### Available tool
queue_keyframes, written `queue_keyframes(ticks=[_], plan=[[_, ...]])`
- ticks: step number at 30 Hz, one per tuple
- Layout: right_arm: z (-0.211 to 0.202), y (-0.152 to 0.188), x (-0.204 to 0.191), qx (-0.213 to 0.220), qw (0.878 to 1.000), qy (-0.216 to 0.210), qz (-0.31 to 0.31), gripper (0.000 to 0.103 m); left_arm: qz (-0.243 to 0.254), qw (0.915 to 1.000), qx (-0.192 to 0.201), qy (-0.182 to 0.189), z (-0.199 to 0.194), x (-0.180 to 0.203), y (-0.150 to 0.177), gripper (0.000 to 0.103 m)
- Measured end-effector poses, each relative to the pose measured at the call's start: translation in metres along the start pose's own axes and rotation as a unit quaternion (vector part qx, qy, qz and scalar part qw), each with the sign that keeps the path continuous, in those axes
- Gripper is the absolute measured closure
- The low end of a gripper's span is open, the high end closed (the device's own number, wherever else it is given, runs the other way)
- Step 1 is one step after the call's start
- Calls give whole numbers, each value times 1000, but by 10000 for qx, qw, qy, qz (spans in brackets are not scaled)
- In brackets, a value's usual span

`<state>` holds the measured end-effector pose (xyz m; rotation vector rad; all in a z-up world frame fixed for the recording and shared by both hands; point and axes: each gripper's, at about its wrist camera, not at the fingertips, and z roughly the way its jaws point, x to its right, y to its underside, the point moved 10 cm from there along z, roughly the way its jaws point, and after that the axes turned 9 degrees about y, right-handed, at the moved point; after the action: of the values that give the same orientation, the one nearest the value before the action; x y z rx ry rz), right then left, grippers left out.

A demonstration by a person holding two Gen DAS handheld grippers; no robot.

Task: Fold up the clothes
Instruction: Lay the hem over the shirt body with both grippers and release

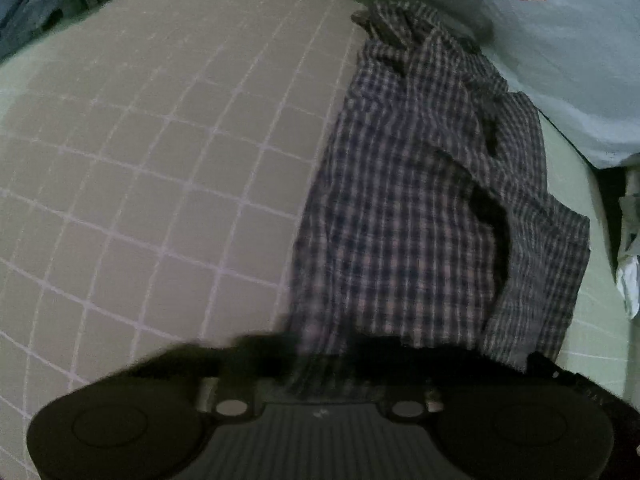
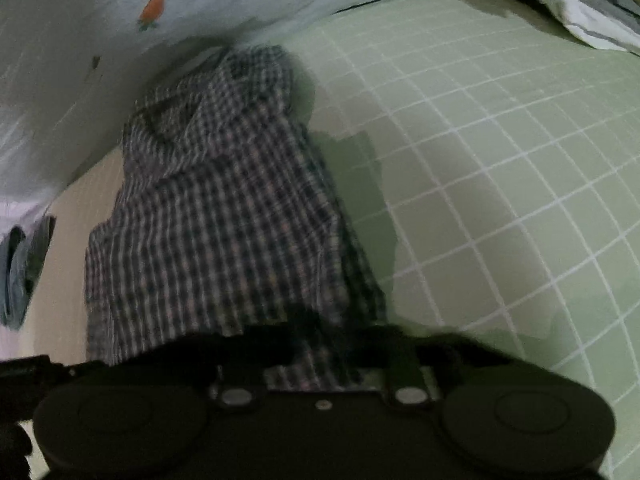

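- The checked shirt lies lengthwise on the grid-patterned bed sheet, its long axis running straight away from both cameras, with the bunched far end up against the carrot-print bedding
- Its near hem reaches into the left gripper, whose fingers are clenched on the cloth
- In the right wrist view the shirt likewise runs into the right gripper, pinched there between dark fingers

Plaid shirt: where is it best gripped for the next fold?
Grip the plaid shirt along its near hem, one corner per gripper, coming low from the near side. It lies lengthwise with the collar far, and both the left gripper and right gripper already pinch that edge.
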<state>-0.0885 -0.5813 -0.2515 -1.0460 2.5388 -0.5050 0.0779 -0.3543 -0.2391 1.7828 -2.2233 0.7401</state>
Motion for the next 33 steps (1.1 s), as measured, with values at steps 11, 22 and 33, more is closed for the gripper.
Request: queue_keyframes(ticks=[11,22,33], plan=[[-47,64,16,-32,9953,281,-924,100,581,9979,-218,-203,-38,-12,71,92],[-42,47,16,242,9977,232,-581,39,554,9979,-40,-334,-40,-10,68,41],[-32,60,15,132,9978,170,-627,31,351,9990,-74,-249,-27,-9,82,53]])
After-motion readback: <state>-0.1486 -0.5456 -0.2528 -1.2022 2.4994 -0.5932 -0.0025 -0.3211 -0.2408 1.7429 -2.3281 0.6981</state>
